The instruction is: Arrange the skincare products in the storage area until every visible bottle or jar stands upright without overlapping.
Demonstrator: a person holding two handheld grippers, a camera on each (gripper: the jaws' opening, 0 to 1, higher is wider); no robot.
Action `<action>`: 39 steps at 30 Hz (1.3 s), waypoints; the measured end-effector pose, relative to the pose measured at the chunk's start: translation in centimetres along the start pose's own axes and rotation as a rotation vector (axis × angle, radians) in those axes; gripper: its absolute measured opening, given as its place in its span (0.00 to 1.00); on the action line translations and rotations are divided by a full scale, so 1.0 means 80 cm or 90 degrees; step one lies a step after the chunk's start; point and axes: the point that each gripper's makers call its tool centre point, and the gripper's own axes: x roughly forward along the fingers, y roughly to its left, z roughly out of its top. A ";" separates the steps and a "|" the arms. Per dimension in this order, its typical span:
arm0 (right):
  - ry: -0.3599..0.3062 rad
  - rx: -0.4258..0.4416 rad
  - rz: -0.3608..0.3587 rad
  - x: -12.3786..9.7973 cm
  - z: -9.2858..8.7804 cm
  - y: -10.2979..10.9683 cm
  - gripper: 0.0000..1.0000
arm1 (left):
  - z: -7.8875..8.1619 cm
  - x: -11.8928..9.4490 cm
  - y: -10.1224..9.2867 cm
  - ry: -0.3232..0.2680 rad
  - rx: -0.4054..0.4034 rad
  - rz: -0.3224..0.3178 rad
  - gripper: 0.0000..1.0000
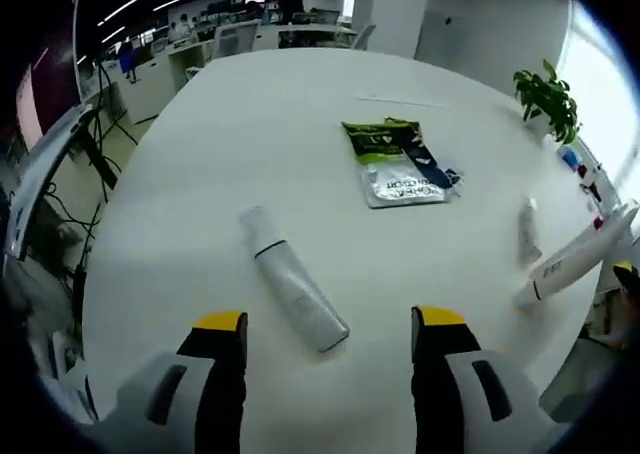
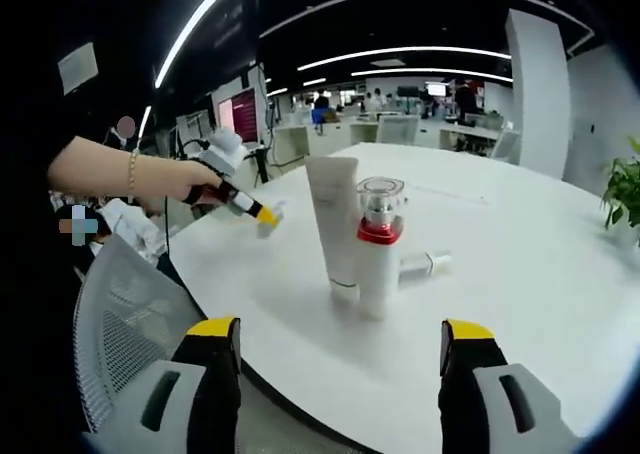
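Note:
A long white tube (image 1: 292,279) lies flat on the white table (image 1: 200,174), just ahead of my left gripper (image 1: 330,319), which is open and holds nothing. Farther right lie a small white tube (image 1: 527,232) and a larger white tube (image 1: 575,259), leaning at the view's edge. In the right gripper view a tall white tube (image 2: 333,224) stands upright, close beside an upright pump bottle (image 2: 379,249) with a red band and clear cap. A small bottle (image 2: 425,264) lies on its side behind them. My right gripper (image 2: 340,328) is open, short of the pair.
A pile of green and silver sachets (image 1: 400,164) lies mid-table. A potted plant (image 1: 548,99) stands at the far right edge. A grey mesh chair (image 2: 120,324) sits by the table's near edge. A person's hand holds the left gripper (image 2: 245,206) over the table's left side.

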 end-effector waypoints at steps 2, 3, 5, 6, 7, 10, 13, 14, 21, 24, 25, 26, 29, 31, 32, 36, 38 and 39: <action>0.001 0.001 0.000 0.000 0.000 0.000 0.86 | 0.007 0.011 0.003 0.011 -0.004 0.008 0.62; 0.001 0.002 -0.001 0.000 -0.001 -0.001 0.86 | 0.008 0.008 0.000 0.013 -0.006 0.014 0.62; 0.002 0.005 -0.002 0.000 -0.001 -0.001 0.86 | 0.008 0.009 -0.004 0.028 -0.004 0.023 0.61; 0.002 0.007 -0.002 0.000 -0.001 -0.002 0.86 | 0.008 0.009 -0.004 0.031 -0.004 0.023 0.61; 0.002 0.009 -0.002 0.000 -0.001 -0.002 0.86 | 0.008 0.011 -0.005 0.041 -0.005 0.027 0.61; 0.004 0.009 -0.001 0.000 -0.001 -0.002 0.86 | 0.011 0.018 -0.006 0.060 -0.008 0.029 0.59; 0.005 0.006 -0.002 0.001 -0.001 -0.002 0.85 | 0.007 0.026 0.000 0.077 -0.006 0.035 0.57; 0.006 0.007 -0.002 0.001 -0.002 -0.002 0.85 | 0.007 0.028 0.002 0.082 -0.006 0.038 0.56; 0.006 0.015 -0.002 0.001 -0.002 -0.003 0.84 | -0.001 0.026 0.012 0.102 -0.004 0.047 0.52; 0.007 0.016 -0.001 0.001 -0.003 -0.003 0.84 | 0.000 0.029 0.018 0.103 -0.002 0.048 0.50; 0.008 0.016 0.000 0.002 -0.003 -0.003 0.83 | 0.000 0.030 0.018 0.103 -0.002 0.048 0.49; 0.009 0.015 0.002 0.002 -0.003 -0.003 0.83 | 0.002 0.029 0.019 0.104 0.002 0.050 0.48; 0.011 0.015 0.002 0.002 -0.004 -0.002 0.83 | 0.003 0.030 0.018 0.103 0.005 0.047 0.45; 0.011 0.015 0.003 0.003 -0.004 -0.002 0.83 | 0.005 0.032 0.021 0.102 0.005 0.043 0.38; 0.011 0.015 0.004 0.003 -0.004 -0.002 0.83 | 0.006 0.033 0.022 0.101 0.007 0.040 0.36; 0.011 0.014 0.004 0.003 -0.004 -0.002 0.82 | 0.005 0.035 0.022 0.102 0.009 0.032 0.33; 0.012 0.013 0.004 0.003 -0.004 -0.003 0.82 | 0.002 0.033 0.018 0.108 0.008 0.023 0.28; 0.012 0.012 0.004 0.003 -0.004 -0.003 0.82 | 0.002 0.034 0.019 0.108 0.009 0.021 0.25</action>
